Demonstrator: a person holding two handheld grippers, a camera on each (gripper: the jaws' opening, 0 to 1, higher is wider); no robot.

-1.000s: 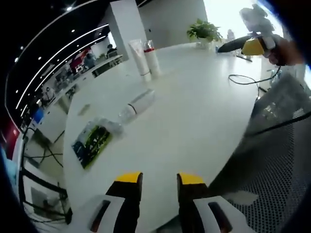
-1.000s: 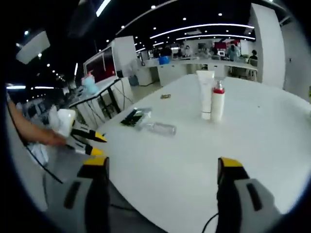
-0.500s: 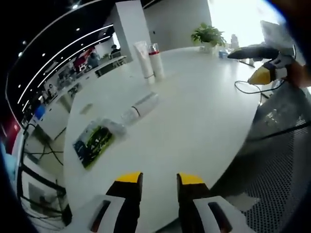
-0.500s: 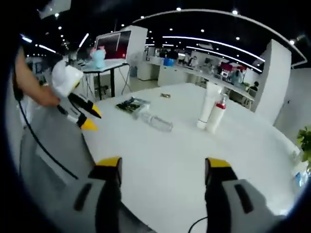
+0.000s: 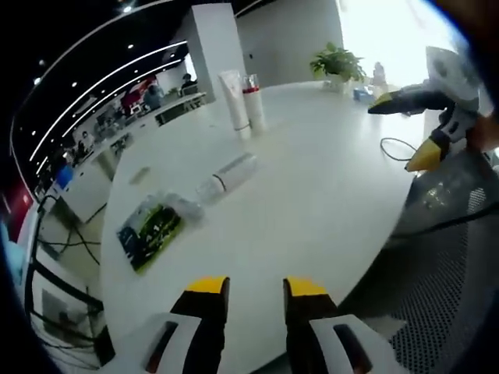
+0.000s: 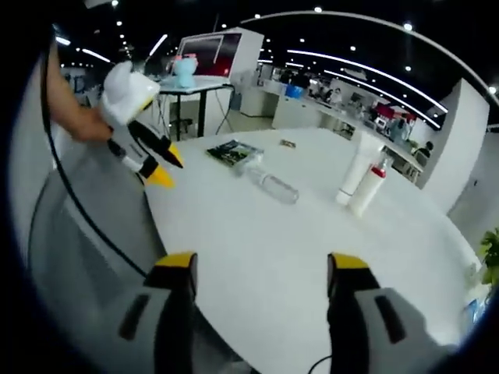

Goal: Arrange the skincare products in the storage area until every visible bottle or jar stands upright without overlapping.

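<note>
1. A smooth, glossy white desk point(image 5: 312, 195) with a rounded edge is being shown in both views.
2. A tall white tube point(image 5: 232, 100) is standing on its cap far across the desk, with a slim white bottle point(image 5: 253, 101) with a red collar upright just beside it.
3. A clear cylindrical bottle point(image 5: 226, 173) with a white cap end is lying on its side, nearer than the tube.
4. A flat, shiny packet point(image 5: 150, 227) printed in green and black is lying just beyond the clear bottle's end, away from the tube.
5. The left gripper point(image 5: 255, 294) is being held over the desk's near edge, its yellow-tipped jaws a narrow gap apart and empty.
6. The right gripper point(image 6: 261, 269) is being held with its jaws wide apart, nothing between them.
</note>
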